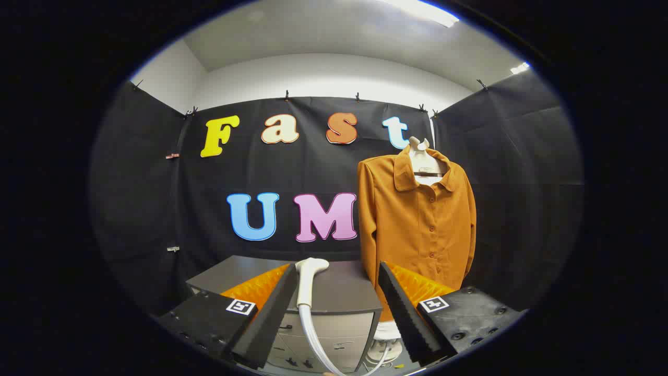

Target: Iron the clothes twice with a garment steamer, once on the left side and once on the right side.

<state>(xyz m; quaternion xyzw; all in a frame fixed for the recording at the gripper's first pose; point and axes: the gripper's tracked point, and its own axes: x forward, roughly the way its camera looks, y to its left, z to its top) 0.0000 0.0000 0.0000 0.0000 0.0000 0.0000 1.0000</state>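
Observation:
An orange button-up shirt [417, 224] hangs on a pale hanger [420, 149] in front of the black cloth wall, beyond my right finger. A white garment steamer head [308, 279] stands upright on top of a grey cabinet [344, 292], its white hose [318, 342] curving down in front of the cabinet. My gripper [338, 271] is open. The steamer head lies just ahead, close beside the left finger and apart from the right one. Nothing is held between the fingers.
The grey cabinet has drawers [323, 344] on its front face. A white base unit [386, 339] stands low under the shirt, to the right of the cabinet. Black cloth walls close the booth on three sides.

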